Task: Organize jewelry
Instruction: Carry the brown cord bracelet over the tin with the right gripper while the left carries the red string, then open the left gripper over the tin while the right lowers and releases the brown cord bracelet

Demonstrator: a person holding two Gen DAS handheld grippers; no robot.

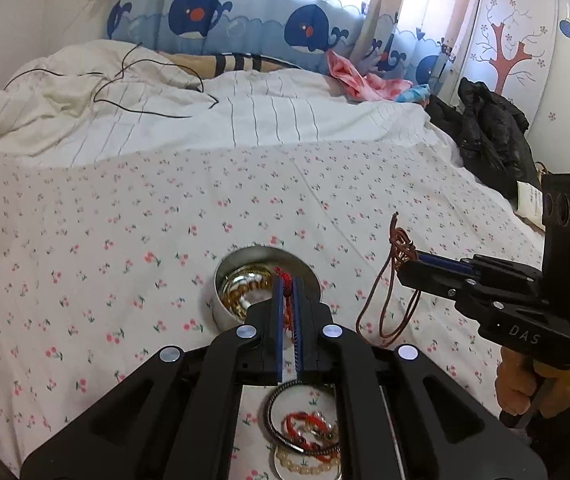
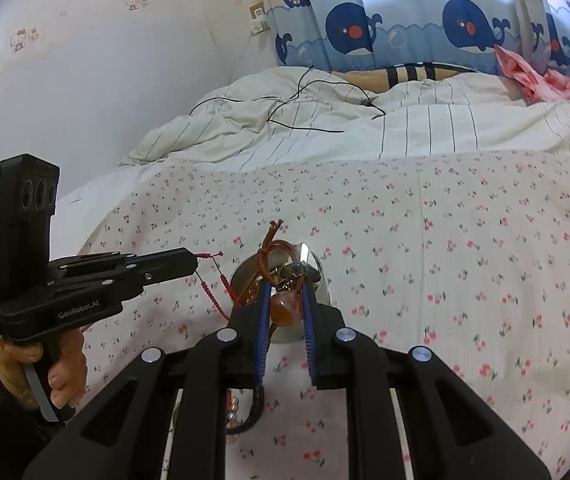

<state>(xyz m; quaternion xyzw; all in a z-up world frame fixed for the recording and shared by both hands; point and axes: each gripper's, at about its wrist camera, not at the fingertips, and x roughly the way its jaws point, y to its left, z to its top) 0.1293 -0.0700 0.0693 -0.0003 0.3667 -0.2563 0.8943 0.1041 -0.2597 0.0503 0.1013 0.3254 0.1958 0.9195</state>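
A round metal tin [image 1: 229, 280] with beads and a ring inside sits on the floral sheet; it also shows in the right wrist view [image 2: 319, 276]. My left gripper [image 1: 289, 280] is shut on a red braided cord [image 1: 285, 280] over the tin, also seen from the right [image 2: 215, 280]. My right gripper [image 2: 285, 288] is shut on a brown cord necklace with an amber stone pendant [image 2: 283, 308]; its cord loop [image 1: 389, 300] hangs right of the tin. A pile of bracelets [image 1: 305, 436] lies below my left gripper.
The bed has a floral sheet [image 1: 125, 220] in front and a rumpled striped duvet [image 1: 205, 120] with a thin black cable [image 1: 145, 92] behind. A black jacket [image 1: 489, 132] lies at the right edge. Whale-print curtains [image 2: 405, 24] hang behind.
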